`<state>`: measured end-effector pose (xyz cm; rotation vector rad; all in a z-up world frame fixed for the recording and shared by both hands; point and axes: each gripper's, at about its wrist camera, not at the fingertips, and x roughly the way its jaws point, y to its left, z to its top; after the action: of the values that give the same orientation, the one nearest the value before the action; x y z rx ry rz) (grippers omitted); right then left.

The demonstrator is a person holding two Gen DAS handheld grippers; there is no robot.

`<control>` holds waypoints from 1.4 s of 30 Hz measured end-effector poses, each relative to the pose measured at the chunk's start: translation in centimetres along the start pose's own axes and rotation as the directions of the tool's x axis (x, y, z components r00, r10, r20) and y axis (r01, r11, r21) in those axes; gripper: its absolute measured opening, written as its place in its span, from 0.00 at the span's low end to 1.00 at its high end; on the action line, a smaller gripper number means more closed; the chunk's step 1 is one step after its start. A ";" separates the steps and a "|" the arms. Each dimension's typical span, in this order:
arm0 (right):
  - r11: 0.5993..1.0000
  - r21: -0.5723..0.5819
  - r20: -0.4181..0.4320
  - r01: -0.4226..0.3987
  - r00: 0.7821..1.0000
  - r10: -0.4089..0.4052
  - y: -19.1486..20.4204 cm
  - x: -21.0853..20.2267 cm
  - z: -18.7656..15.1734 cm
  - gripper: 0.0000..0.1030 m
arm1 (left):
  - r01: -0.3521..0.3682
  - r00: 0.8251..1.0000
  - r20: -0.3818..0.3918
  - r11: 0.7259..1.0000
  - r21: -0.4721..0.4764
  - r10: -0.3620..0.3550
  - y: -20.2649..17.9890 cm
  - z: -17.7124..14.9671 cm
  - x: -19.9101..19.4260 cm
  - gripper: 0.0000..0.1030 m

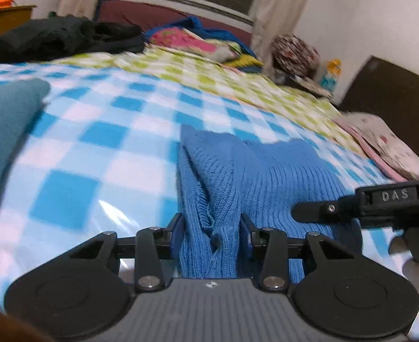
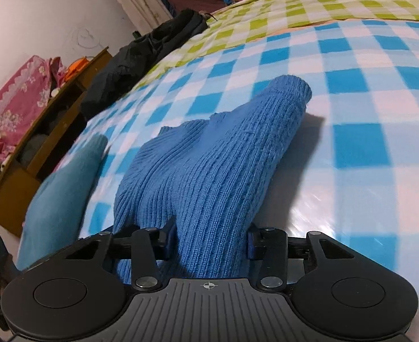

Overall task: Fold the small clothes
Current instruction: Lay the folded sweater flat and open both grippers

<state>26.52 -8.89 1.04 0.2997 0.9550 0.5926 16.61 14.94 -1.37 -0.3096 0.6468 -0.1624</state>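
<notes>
A blue ribbed knit garment (image 1: pixel 266 171) lies on the blue-and-white checked blanket (image 1: pixel 95 142). In the left wrist view my left gripper (image 1: pixel 212 228) is shut on a bunched fold at the garment's near edge, knit filling the gap between its pads. The right gripper's finger (image 1: pixel 309 211) reaches in from the right over the same garment. In the right wrist view my right gripper (image 2: pixel 209 236) is closed on the blue garment (image 2: pixel 209 156). The knit rises from its jaws in a ridge toward a sleeve end (image 2: pixel 292 88) resting on the blanket (image 2: pixel 366 114).
A teal cloth (image 1: pixel 4 119) (image 2: pixel 61 185) lies left of the garment. Dark clothes (image 1: pixel 61 37) are heaped at the far edge beside a green-checked sheet (image 1: pixel 209 77) and colourful bedding (image 1: pixel 186 40). A wooden shelf (image 2: pixel 38 142) stands along the wall.
</notes>
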 end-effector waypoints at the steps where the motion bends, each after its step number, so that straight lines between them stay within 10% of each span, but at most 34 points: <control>1: 1.000 0.000 -0.010 0.004 1.000 -0.004 -0.5 -0.9 -0.5 0.42 | 0.015 1.000 -0.019 1.000 0.003 -0.015 -0.7 -0.6 -0.3 0.44; 14: 0.993 -0.009 0.130 0.117 0.985 -0.115 -2.5 -8.9 -4.0 0.51 | -0.092 0.994 0.071 0.972 0.217 0.078 -8.0 -0.7 -4.0 0.44; 26: 0.963 -0.096 0.197 0.254 0.953 -0.231 -0.2 -6.5 -2.8 0.34 | -0.257 0.966 0.045 0.941 0.222 0.254 -7.0 1.9 2.3 0.44; 42: 0.940 -0.157 0.213 0.305 0.939 -0.269 1.8 -7.7 -4.3 0.34 | -0.249 0.968 0.086 0.944 0.219 0.235 -7.7 -0.4 -2.3 0.44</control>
<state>18.99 -12.09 4.73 0.0426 0.7352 0.3728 14.15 8.12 2.14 -0.0113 0.5964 0.0091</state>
